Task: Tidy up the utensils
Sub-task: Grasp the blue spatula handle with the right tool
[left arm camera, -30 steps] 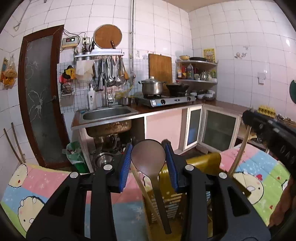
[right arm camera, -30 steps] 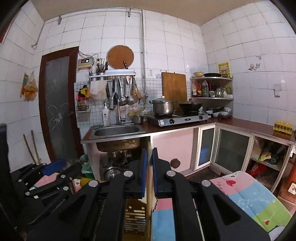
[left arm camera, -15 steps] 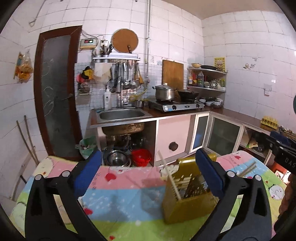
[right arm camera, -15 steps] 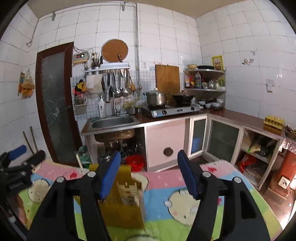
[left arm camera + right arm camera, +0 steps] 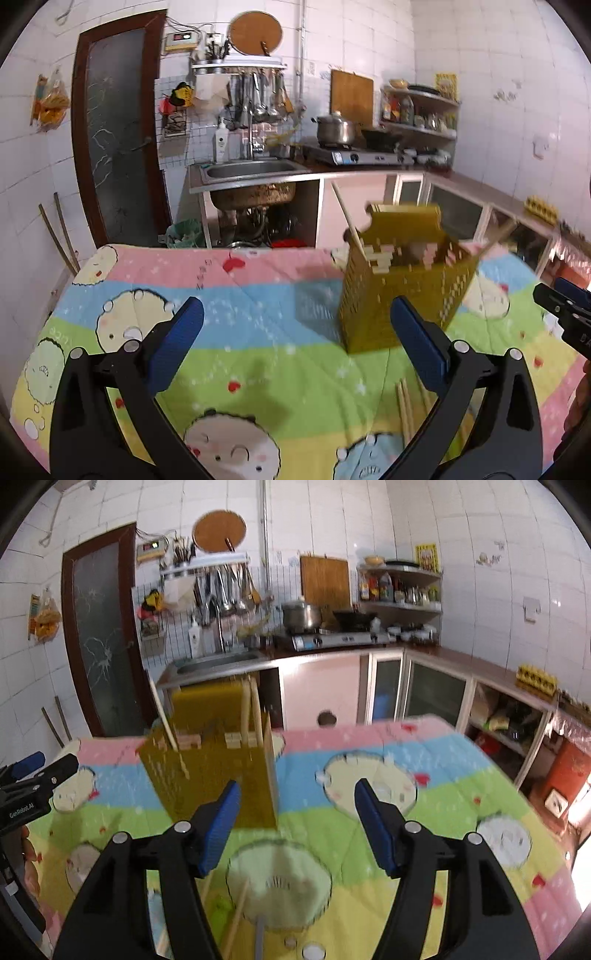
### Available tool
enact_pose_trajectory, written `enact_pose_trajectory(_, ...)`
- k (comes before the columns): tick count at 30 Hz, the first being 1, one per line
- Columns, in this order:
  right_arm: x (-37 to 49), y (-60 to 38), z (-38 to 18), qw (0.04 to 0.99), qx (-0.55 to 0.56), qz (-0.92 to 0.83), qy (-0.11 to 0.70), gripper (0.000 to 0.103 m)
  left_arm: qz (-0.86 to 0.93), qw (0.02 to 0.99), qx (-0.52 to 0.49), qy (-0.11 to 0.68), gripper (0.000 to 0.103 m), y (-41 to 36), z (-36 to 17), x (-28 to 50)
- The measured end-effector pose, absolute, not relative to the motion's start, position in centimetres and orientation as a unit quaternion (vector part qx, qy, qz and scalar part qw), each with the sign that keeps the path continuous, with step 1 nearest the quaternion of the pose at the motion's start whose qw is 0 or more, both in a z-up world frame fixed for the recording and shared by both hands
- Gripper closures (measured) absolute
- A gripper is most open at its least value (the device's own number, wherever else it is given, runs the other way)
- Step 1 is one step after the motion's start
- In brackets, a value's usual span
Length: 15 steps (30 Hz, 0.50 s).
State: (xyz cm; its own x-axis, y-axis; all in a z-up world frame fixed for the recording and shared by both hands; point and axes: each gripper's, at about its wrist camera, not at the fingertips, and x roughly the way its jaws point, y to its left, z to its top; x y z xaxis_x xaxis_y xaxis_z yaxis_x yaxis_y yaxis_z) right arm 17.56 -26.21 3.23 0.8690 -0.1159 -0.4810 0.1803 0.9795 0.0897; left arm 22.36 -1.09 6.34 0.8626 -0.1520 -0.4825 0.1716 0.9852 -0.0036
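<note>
A yellow perforated utensil holder [image 5: 402,273] stands on the cartoon-print cloth [image 5: 207,295]; it also shows in the right wrist view [image 5: 210,768]. Wooden chopsticks [image 5: 248,712] stick up out of it. My left gripper [image 5: 295,343] is open and empty, pulled back from the holder. My right gripper [image 5: 295,827] is open and empty, just right of the holder. Loose chopsticks [image 5: 404,410] lie on the cloth near the front. A white slotted skimmer [image 5: 277,886] and more chopsticks [image 5: 236,919] lie under the right gripper.
The cloth-covered table ends at its far edge [image 5: 207,251]. Beyond are a sink counter [image 5: 251,171], a gas stove with a pot [image 5: 336,131], cabinets [image 5: 424,698] and a dark door [image 5: 114,125]. The right gripper's tip shows at the left view's right edge [image 5: 565,299].
Both grippers have opened and drawn back from the holder. The left let go of a spoon, the right let go of chopsticks. The holder now stands farther away in both views.
</note>
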Motion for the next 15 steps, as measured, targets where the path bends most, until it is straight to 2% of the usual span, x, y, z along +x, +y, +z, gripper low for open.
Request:
enact_pose_trajectory(7,16.8,-26.3,-2.4,0.944,0.080,-0.083,0.309,0.039,-0.095,0.951,0.041,0.292,0.005,-2.4,2.3,21.3)
enact_pose_trajectory(15,16.5,-25.6,-5.9,0.927,0.081,-0.072,0.359,0.040,-0.085,0.935,0.054,0.341,0.005,-3.5,-1.4,21.4)
